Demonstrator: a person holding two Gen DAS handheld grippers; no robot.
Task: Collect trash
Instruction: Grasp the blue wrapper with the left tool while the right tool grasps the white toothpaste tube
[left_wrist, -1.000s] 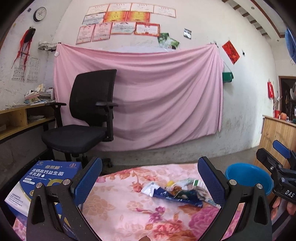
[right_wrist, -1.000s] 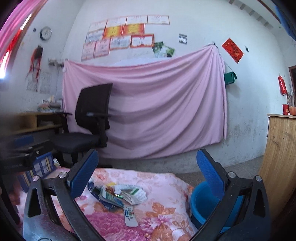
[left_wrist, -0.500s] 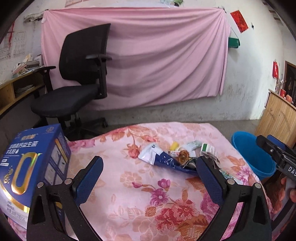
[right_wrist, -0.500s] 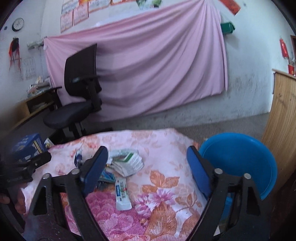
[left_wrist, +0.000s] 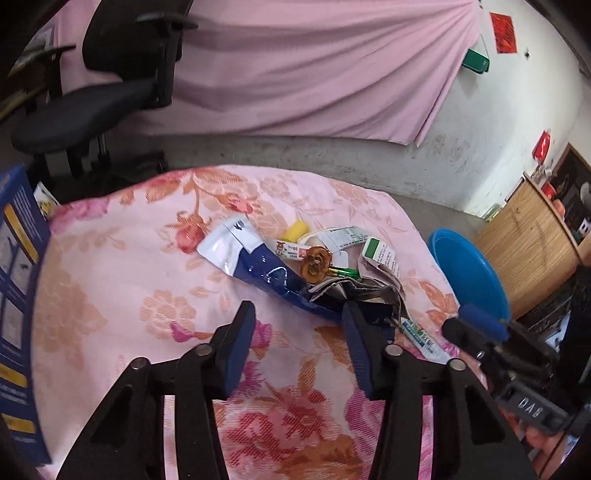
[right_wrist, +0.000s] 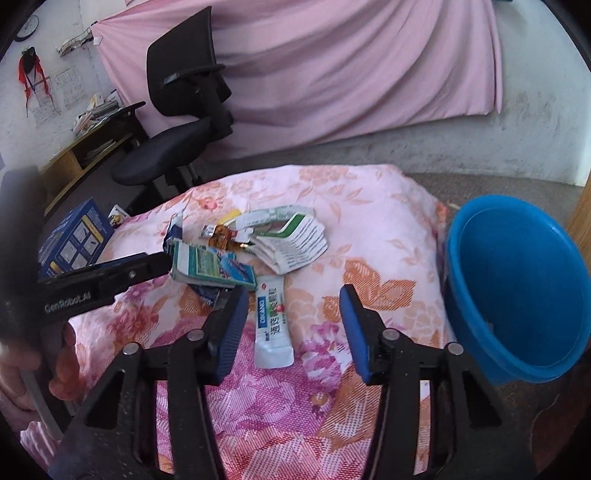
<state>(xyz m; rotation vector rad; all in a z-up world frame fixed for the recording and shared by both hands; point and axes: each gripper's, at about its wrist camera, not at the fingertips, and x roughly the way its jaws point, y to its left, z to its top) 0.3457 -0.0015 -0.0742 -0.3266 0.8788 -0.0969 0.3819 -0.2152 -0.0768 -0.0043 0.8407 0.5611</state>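
Your right claw (right_wrist: 291, 321) hangs with its jaws apart, holding nothing, straddling the near end of the white sachet (right_wrist: 272, 325). That sachet lies flat on the floral tabletop (right_wrist: 369, 236), the nearest piece to you of the trash pile (right_wrist: 251, 243), with its long axis running straight away from you along the claw's own line. So its narrow width already sits between the jaws. The blue basin (right_wrist: 517, 288) waits just right of the sachet. Your left claw (left_wrist: 299, 339), also apart and empty, hovers at the pile's near edge, above the blue wrapper (left_wrist: 273, 277).
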